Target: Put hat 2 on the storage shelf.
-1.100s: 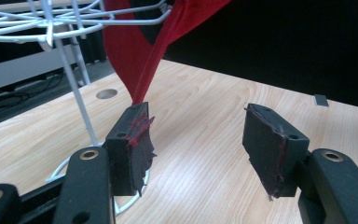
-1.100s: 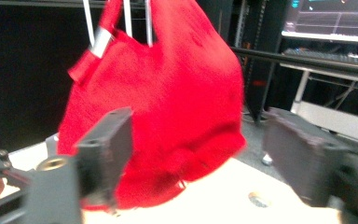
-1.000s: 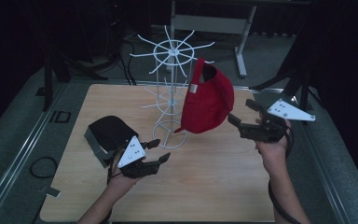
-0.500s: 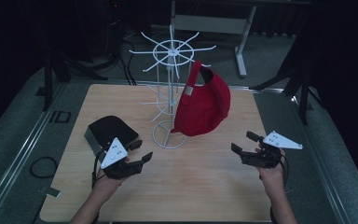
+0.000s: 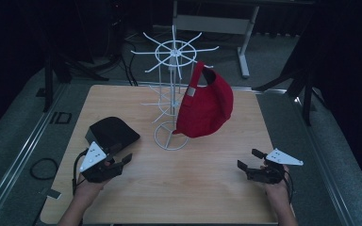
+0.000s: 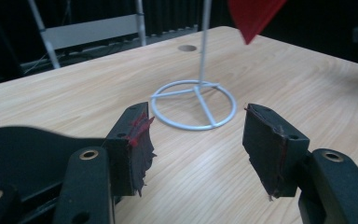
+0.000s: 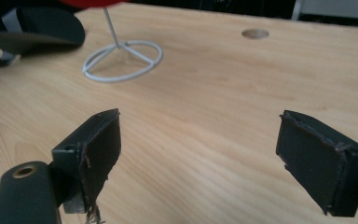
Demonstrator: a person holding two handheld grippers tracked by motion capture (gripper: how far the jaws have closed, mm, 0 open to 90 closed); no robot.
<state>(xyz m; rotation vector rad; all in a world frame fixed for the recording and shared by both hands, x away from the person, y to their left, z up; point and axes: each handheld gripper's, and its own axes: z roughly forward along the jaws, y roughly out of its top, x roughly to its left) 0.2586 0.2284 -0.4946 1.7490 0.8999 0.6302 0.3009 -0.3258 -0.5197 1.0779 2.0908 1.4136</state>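
The high view is dim with a cool, bluish cast: the wooden surface (image 5: 207, 179) is the one lit area, while the floor and background around it sink into near black. Shadows on it are faint and soft. The two gripper views are brighter and warmer, with wood grain sharp close in. In the left gripper view the red cap (image 6: 254, 16) at the top edge is soft, and the dark jaws lose detail low down.

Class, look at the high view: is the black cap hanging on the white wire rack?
No, the black cap lies on the table beside the white wire rack, while the red cap hangs there.
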